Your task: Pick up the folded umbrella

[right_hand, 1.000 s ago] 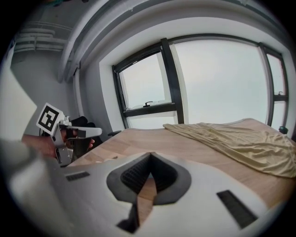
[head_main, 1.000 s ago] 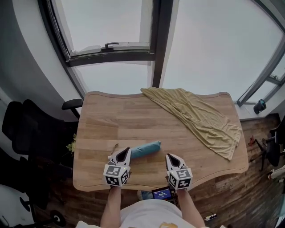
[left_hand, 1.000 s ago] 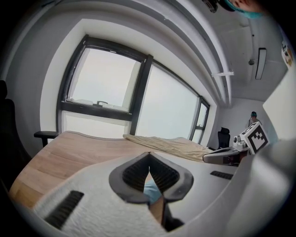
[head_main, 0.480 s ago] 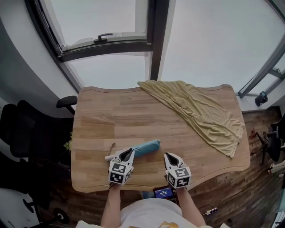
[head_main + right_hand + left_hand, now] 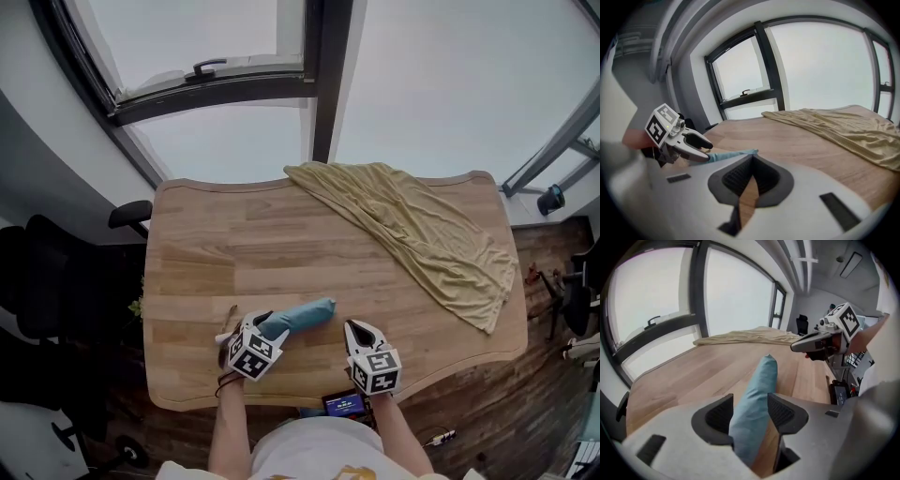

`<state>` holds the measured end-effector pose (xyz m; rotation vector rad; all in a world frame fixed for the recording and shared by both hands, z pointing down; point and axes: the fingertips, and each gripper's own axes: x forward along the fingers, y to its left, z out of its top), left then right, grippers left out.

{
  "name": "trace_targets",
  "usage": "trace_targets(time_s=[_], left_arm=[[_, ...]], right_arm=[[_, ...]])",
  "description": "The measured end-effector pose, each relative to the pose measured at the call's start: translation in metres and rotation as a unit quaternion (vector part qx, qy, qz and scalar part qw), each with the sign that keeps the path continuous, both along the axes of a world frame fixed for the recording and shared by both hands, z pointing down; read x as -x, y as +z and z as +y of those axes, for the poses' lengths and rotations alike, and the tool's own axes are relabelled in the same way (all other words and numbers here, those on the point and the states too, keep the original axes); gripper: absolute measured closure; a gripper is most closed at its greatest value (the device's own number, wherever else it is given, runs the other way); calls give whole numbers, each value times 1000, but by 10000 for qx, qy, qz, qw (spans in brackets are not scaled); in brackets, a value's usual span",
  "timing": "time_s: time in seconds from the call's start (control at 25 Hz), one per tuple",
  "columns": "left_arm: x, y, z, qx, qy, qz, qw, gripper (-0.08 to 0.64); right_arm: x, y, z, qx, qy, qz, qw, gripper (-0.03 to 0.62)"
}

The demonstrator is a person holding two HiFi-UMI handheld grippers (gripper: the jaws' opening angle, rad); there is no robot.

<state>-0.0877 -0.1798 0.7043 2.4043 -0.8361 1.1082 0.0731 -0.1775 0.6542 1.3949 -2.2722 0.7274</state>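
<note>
— How many things are counted on the wooden table (image 5: pixel 281 246)?
— Two: one folded teal umbrella (image 5: pixel 307 313), laid flat near the front edge, and one olive-yellow cloth (image 5: pixel 422 234), spread crumpled over the far right corner, well apart from it.
— And the grippers?
— Two are seen. The left gripper (image 5: pixel 264 322) is tilted down over the umbrella's left end. Its jaws have just been opening and are held apart, the umbrella lying between them, with bare wood seen beside one pad. The right gripper (image 5: pixel 355 327) is held near the umbrella, clear of it, its jaws pressed together at the tips on nothing.
— Beside the table?
— One black office chair (image 5: pixel 56 281) is seen at the left.
</note>
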Motion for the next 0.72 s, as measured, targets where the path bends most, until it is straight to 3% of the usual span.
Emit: trace_targets(time_s=[0.24, 0.4, 0.72], left_arm=[[-13, 21, 8, 389, 864, -312, 9950, 246], [-15, 36, 11, 536, 1470, -780, 9846, 230], [-22, 59, 12, 800, 2129, -1358, 9643, 225]], right_arm=[[-1, 10, -8, 90, 4, 7, 10000, 583], [-3, 17, -9, 166, 50, 10, 9998, 583], [-10, 22, -16, 220, 129, 54, 9997, 583]])
